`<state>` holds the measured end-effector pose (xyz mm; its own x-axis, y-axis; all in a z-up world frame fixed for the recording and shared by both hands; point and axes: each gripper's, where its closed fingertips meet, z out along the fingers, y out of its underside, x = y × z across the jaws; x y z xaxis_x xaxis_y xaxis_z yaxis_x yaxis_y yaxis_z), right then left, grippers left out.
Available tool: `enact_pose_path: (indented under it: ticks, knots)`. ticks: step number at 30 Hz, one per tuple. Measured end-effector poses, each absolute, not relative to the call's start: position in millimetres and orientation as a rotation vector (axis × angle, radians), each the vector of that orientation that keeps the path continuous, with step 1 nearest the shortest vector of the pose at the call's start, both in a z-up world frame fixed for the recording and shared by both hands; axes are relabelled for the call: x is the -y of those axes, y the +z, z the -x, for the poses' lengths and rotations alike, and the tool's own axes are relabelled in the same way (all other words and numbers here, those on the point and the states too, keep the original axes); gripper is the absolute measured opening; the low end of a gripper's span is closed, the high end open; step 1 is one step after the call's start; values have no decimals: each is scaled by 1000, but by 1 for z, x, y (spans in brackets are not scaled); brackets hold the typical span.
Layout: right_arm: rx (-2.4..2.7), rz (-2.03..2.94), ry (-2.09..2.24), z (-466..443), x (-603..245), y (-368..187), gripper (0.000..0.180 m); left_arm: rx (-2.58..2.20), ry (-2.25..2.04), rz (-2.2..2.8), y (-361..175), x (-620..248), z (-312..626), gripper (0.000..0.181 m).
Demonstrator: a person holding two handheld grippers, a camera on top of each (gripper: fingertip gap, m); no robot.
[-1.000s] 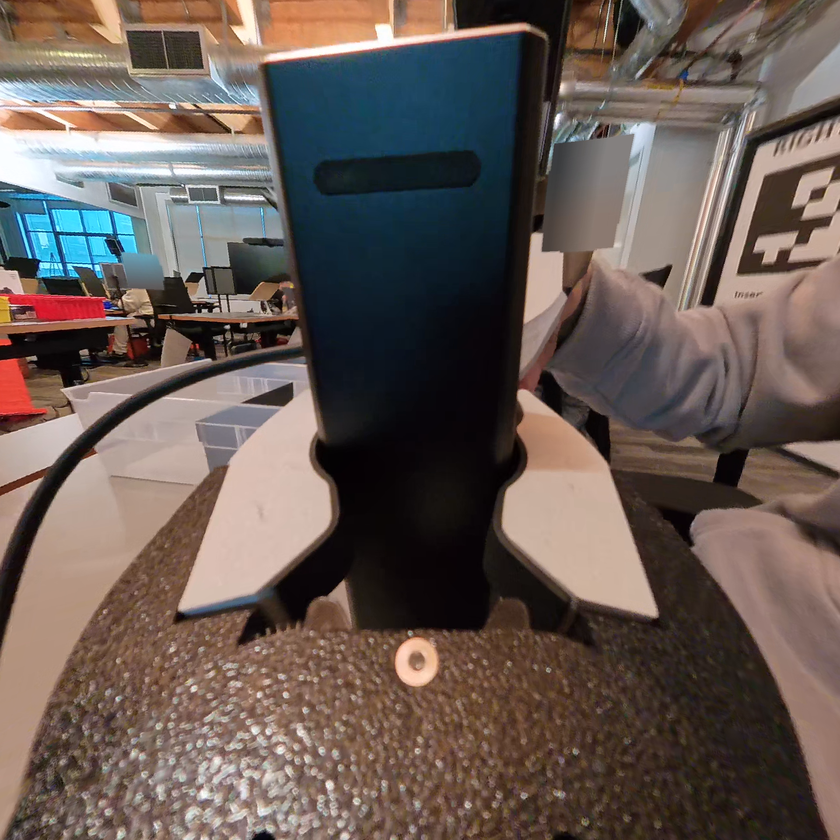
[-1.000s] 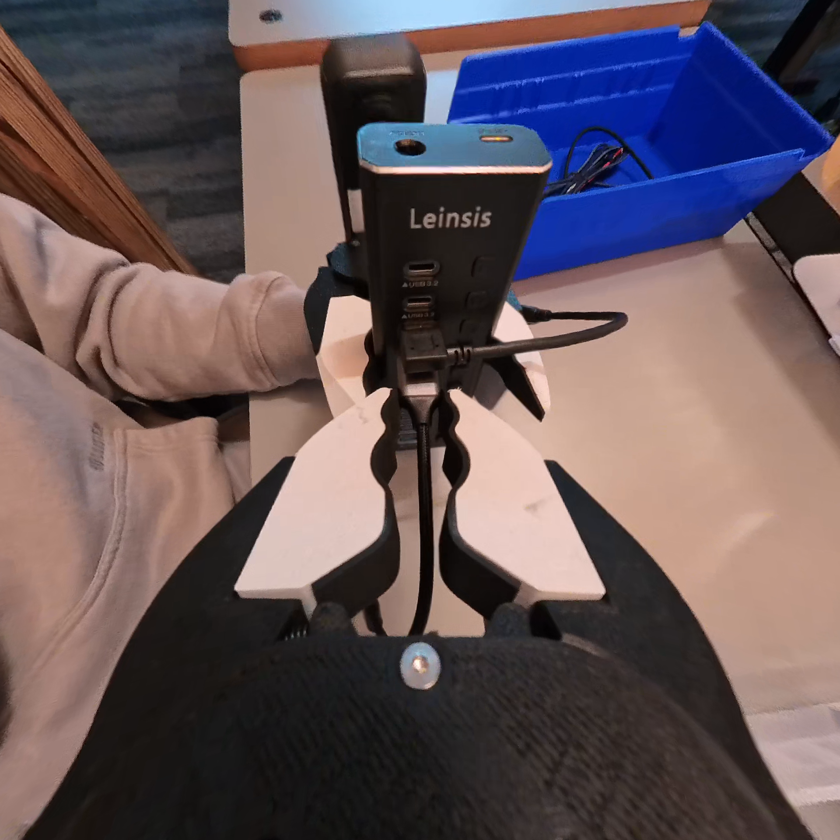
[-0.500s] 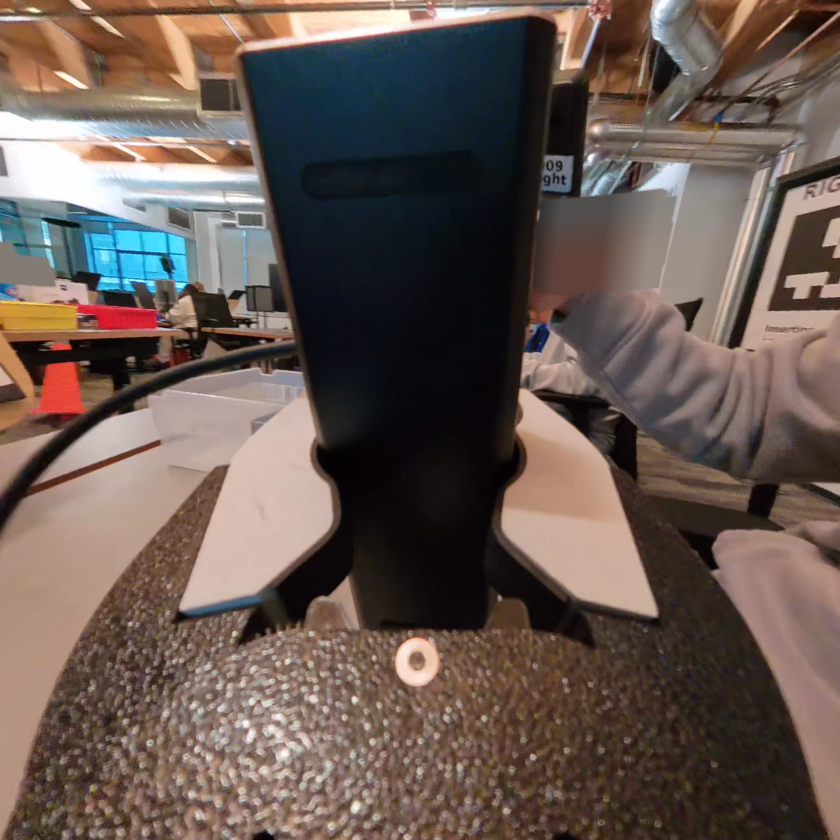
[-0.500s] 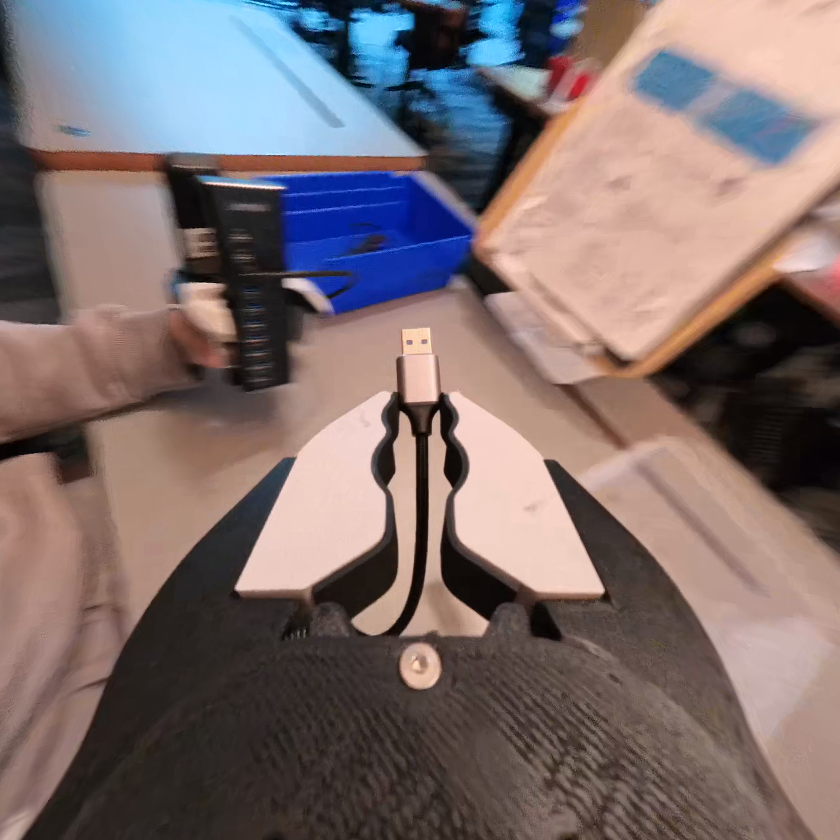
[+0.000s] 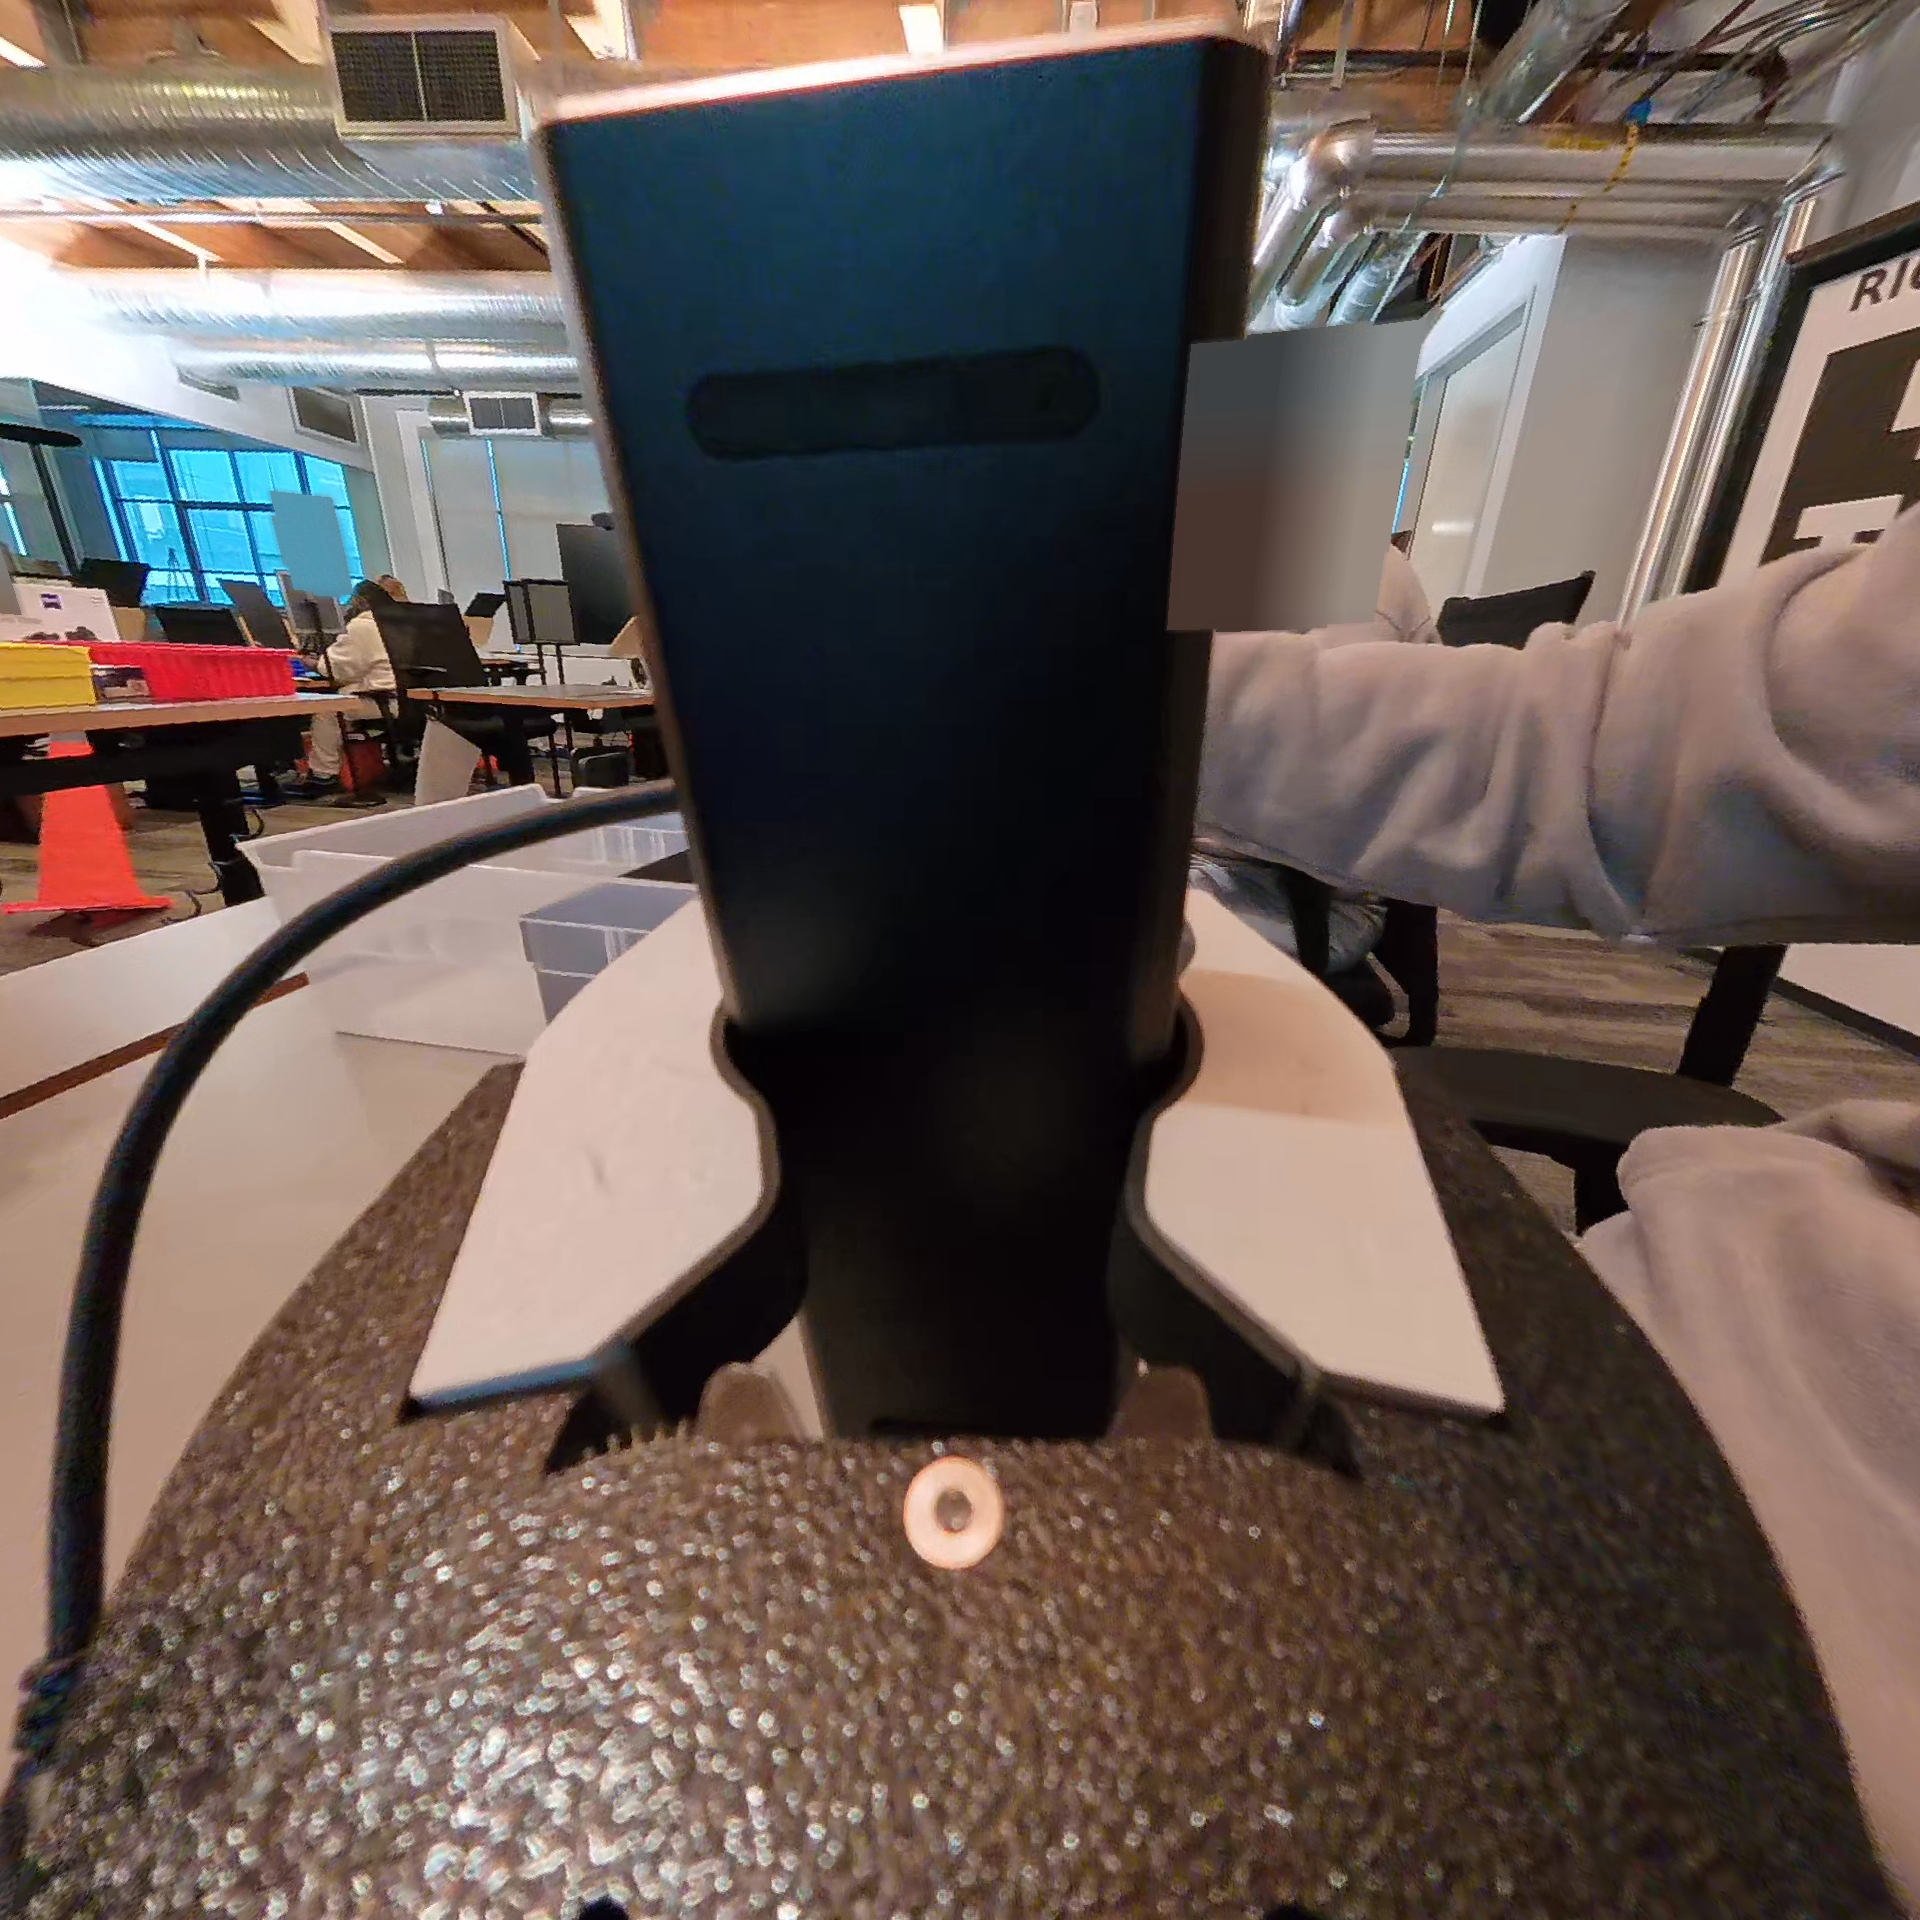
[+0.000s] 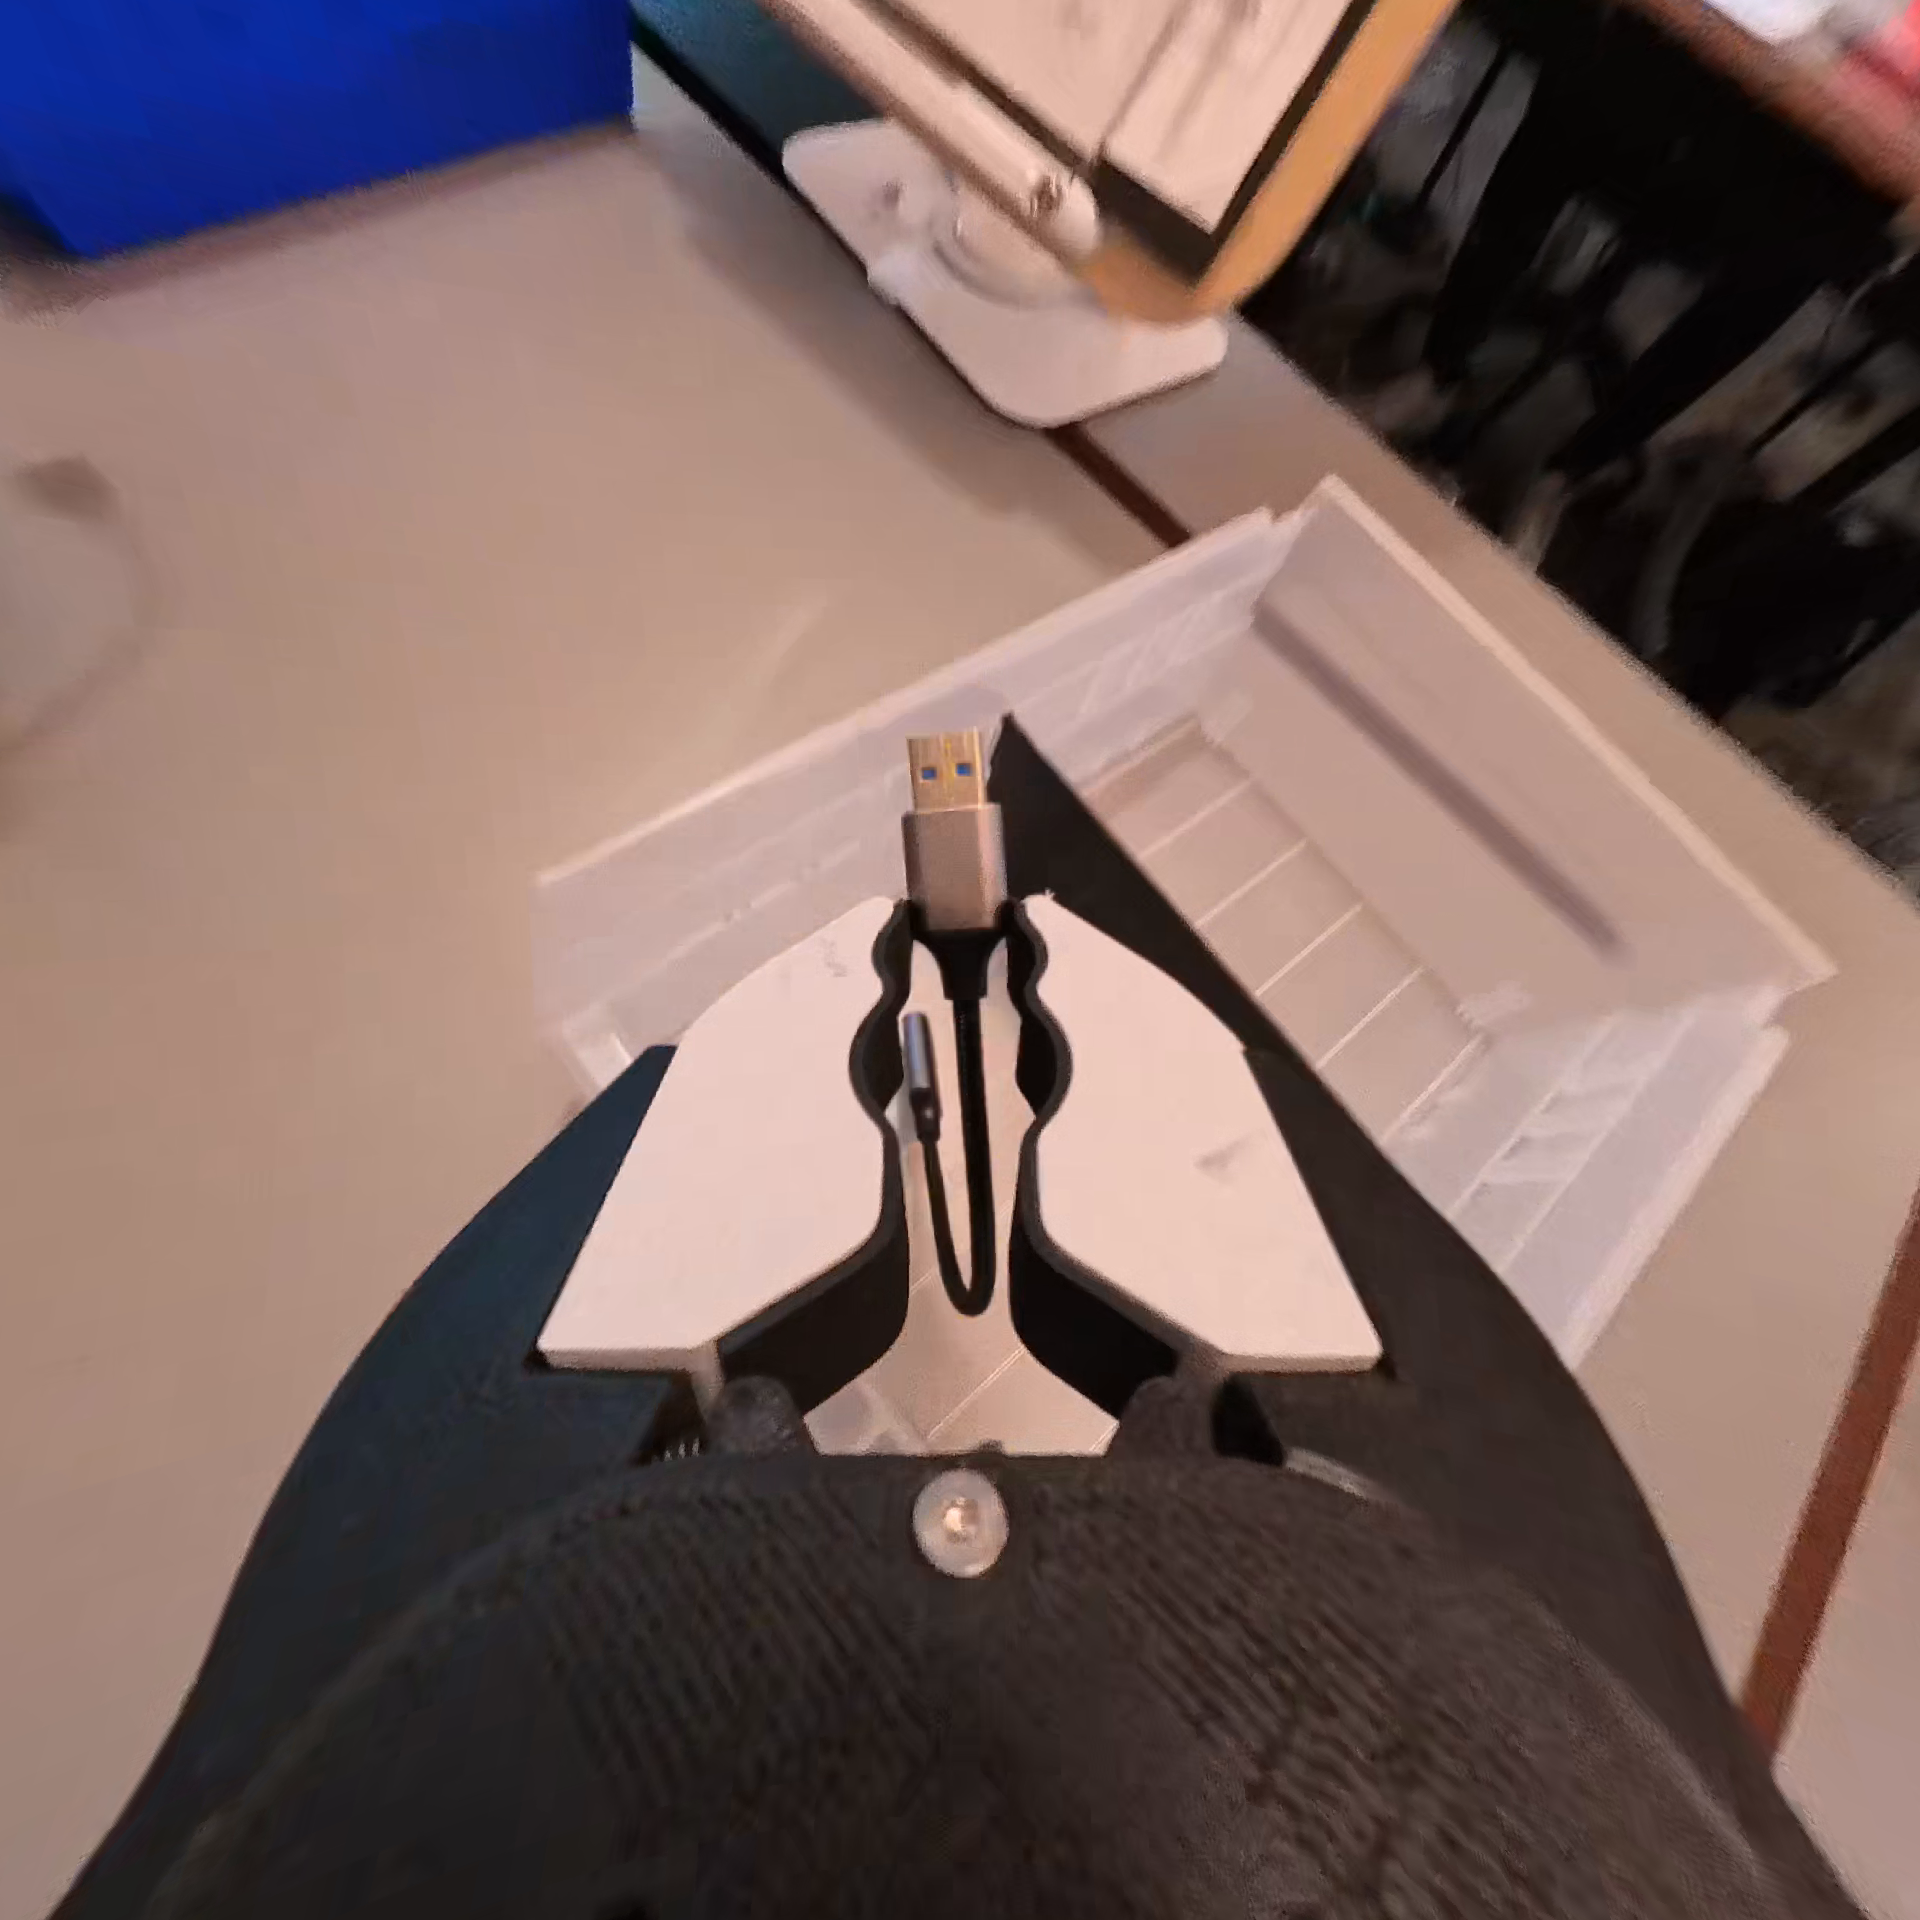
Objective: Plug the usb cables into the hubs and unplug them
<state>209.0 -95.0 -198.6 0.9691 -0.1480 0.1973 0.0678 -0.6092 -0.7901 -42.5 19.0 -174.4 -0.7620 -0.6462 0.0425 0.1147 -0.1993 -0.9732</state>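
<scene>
Both claws clenched: one on the hub, one on an unplugged cable.

Our left gripper (image 5: 951,1049) clamped the tall, dark blue, smooth metal USB hub (image 5: 894,582) upright, a black cord (image 5: 156,1122) arcing off it. Our right gripper (image 6: 956,914) pinched the black braided USB cable (image 6: 971,1122) just behind its grey metal plug (image 6: 951,831), gold tip free, above the clear ribbed plastic bin (image 6: 1403,914) at the beige tabletop (image 6: 364,623) edge; its far connector dangled between the fingers.
</scene>
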Motion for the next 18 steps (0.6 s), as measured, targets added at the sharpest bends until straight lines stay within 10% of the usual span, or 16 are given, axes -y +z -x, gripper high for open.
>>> enact_pose_path:
  ticks: [1,9,18]
  knots:
    - [-97,2236,-281,-215,97,-206,18,-1564,-2004,624,-174,-20,42,73]
    - [-198,2661,-651,-279,151,-256,45,-1565,-2007,648,-176,-23,41,73]
    - [7,2839,-871,-284,173,-274,33,-1568,-2018,644,-176,-20,41,73]
